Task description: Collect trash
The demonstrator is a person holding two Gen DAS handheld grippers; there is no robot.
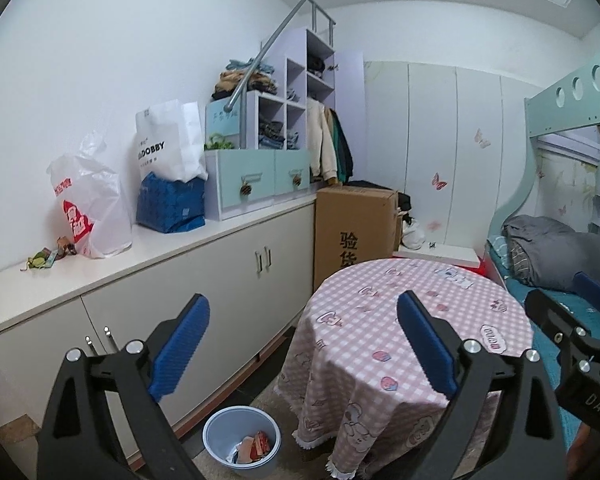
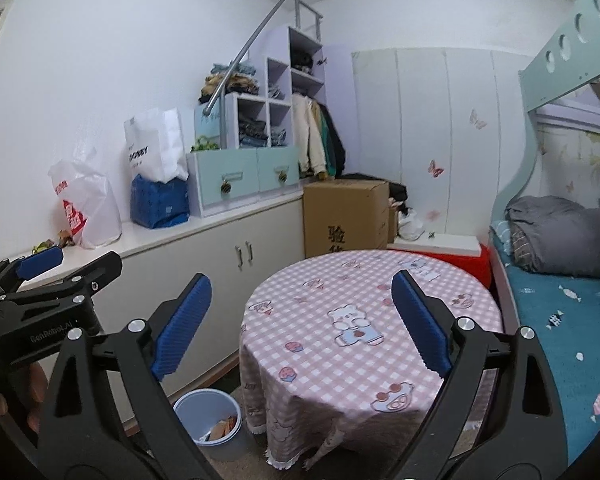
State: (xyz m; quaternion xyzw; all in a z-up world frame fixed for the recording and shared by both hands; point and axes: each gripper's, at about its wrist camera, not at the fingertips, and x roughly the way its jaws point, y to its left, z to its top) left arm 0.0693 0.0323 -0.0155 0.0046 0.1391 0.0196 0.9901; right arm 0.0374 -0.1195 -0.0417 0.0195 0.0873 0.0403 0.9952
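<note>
Hovering side by side above the room, both grippers are spread wide with nothing between their blue pads: the left gripper [image 1: 303, 320] hangs over the near edge of the round surface [image 1: 452, 320], and the right gripper [image 2: 301, 300] sits over that same pink checked cloth with its cartoon bear print. Each gripper shows at the margin of the other's view, the right one at the far right of the left wrist picture and the left one at the far left of the right wrist picture. On the floor, just beside the surface and in front of the low white cabinet [image 1: 204, 276], stands a pale blue bin [image 1: 242, 442], upright, with trash [image 1: 254, 446] of red, orange and pale wrappers lying in its bottom. A few small crumpled scraps [image 1: 46, 258] of green and brown lie on top of the cabinet near its left end, just beside a white plastic bag [image 1: 90, 208] with red print. Farther along are a blue pack [image 1: 170, 206] with a white paper bag standing on it, then teal drawers [image 1: 256, 182]. A brown cardboard box [image 1: 354, 228] stands behind the surface, and a grey blanket [image 1: 548, 252] is bundled on the bed at the right.
</note>
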